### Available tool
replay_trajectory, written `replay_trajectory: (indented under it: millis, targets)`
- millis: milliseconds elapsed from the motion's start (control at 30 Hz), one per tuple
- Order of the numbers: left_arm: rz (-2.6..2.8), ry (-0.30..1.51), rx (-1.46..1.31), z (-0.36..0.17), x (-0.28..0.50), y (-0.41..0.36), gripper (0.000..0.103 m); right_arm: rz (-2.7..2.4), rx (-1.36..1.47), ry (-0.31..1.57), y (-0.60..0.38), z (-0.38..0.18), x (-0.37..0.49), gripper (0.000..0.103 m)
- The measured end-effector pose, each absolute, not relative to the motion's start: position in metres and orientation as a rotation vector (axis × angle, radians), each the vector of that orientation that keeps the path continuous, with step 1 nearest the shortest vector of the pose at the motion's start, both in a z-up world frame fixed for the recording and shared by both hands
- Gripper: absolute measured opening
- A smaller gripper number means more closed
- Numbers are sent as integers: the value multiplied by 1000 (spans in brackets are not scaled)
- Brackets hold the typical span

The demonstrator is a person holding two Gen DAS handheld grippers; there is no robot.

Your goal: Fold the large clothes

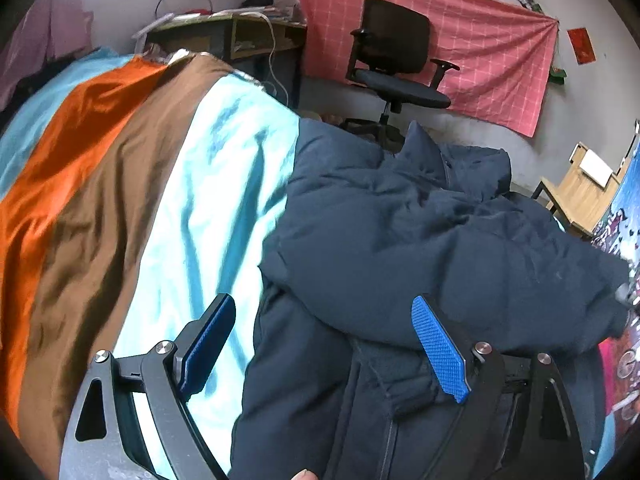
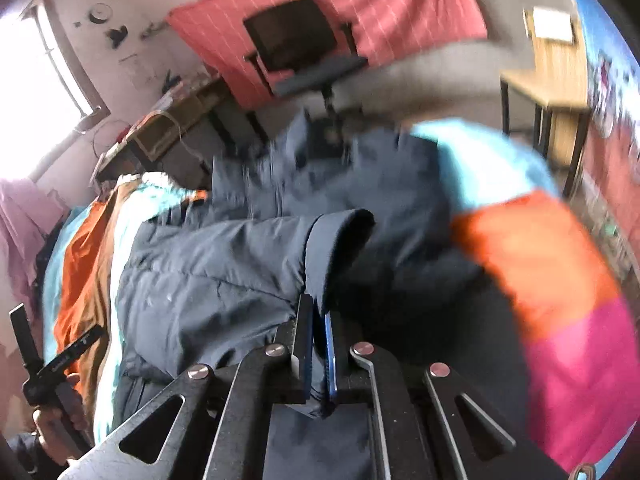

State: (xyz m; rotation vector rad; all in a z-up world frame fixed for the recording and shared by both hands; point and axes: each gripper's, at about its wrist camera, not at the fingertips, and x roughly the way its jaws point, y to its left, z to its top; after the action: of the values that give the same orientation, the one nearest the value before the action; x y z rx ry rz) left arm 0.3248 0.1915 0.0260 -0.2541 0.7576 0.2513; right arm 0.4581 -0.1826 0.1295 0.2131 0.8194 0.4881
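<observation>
Clamped tight in the right gripper (image 2: pixel 318 344): the cuff end of a dark navy sleeve (image 2: pixel 224 264), lifted off the bed, long axis running from the cuff away toward the upper left of the right wrist view. Spread wide and holding nothing, the left gripper (image 1: pixel 324 344), poised just above the navy padded jacket (image 1: pixel 420 220). Jacket lying crumpled on a striped bedspread (image 1: pixel 132 184), body stretching from near the camera toward the far edge of the bed, collar end pointing at the office chair (image 1: pixel 394 52). No containers visible.
</observation>
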Motion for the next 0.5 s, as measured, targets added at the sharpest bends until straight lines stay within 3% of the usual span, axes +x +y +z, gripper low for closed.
replay_trajectory:
  millis: [133, 300, 433, 500]
  targets:
    - [262, 752, -220, 23, 342, 191, 86, 424, 189, 787, -187, 135, 468, 6]
    - [281, 835, -174, -3, 372, 193, 86, 360, 90, 858, -171, 97, 487, 6]
    - [278, 885, -154, -27, 382, 189, 87, 330, 3, 913, -157, 64, 499, 15]
    - [301, 870, -108, -35, 383, 183, 96, 324, 16, 942, -158, 52, 503, 18]
